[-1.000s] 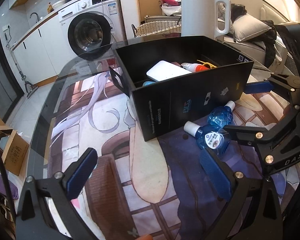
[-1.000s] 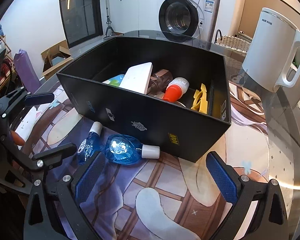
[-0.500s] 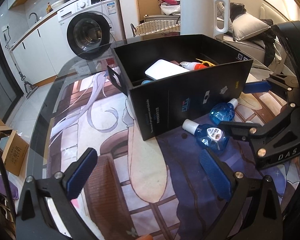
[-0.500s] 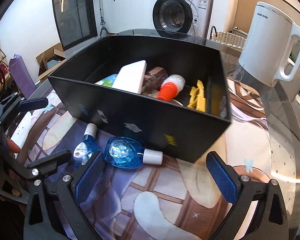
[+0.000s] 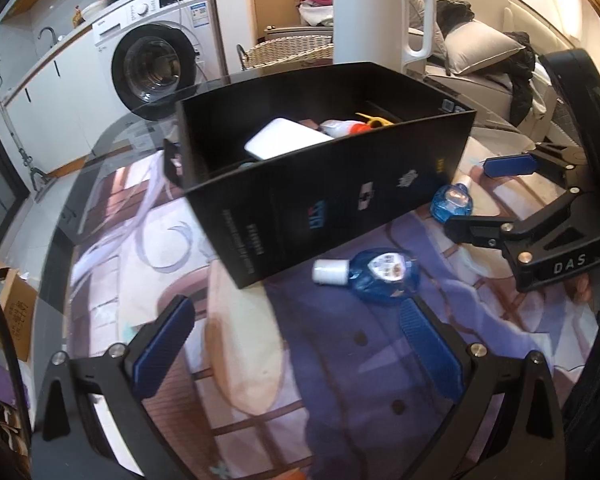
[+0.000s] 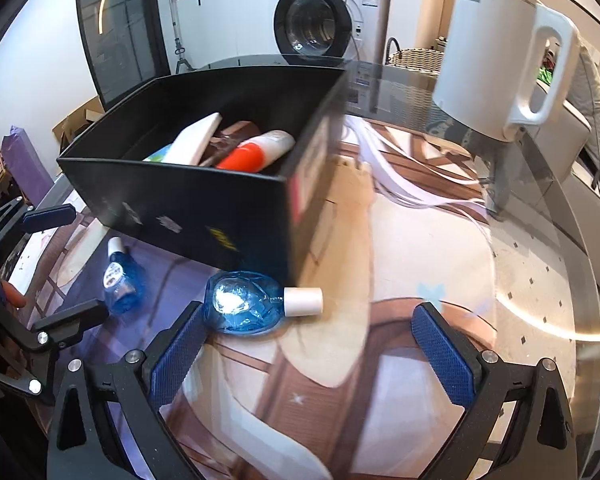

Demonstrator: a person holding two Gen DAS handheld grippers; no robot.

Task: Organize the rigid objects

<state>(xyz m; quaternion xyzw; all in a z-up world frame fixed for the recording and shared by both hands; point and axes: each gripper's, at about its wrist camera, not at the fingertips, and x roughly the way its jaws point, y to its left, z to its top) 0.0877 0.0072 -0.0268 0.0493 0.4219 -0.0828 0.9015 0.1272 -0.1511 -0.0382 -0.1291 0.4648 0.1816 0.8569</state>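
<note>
A black open box (image 5: 332, 184) (image 6: 188, 204) stands on the table and holds a white flat case (image 5: 284, 142), an orange-and-white tube (image 6: 256, 152) and a yellow piece (image 5: 374, 120). Two blue bottles with white caps lie in front of it: a large one (image 5: 380, 276) (image 6: 248, 308) and a small one (image 5: 452, 202) (image 6: 120, 280). My left gripper (image 5: 296, 344) is open and empty, just short of the large bottle. My right gripper (image 6: 312, 344) is open and empty; its left finger lies beside the large bottle.
A white kettle (image 6: 500, 64) (image 5: 376, 16) stands behind the box. The round glass table (image 6: 540, 280) has a printed mat under it. A washing machine (image 5: 156, 52), a wicker basket (image 5: 288, 50) and a sofa with cushions (image 5: 480, 44) lie beyond.
Both grippers have swung around the box. The right view has shifted right, so the large bottle now lies near its left finger. The left gripper has moved closer to the large bottle.
</note>
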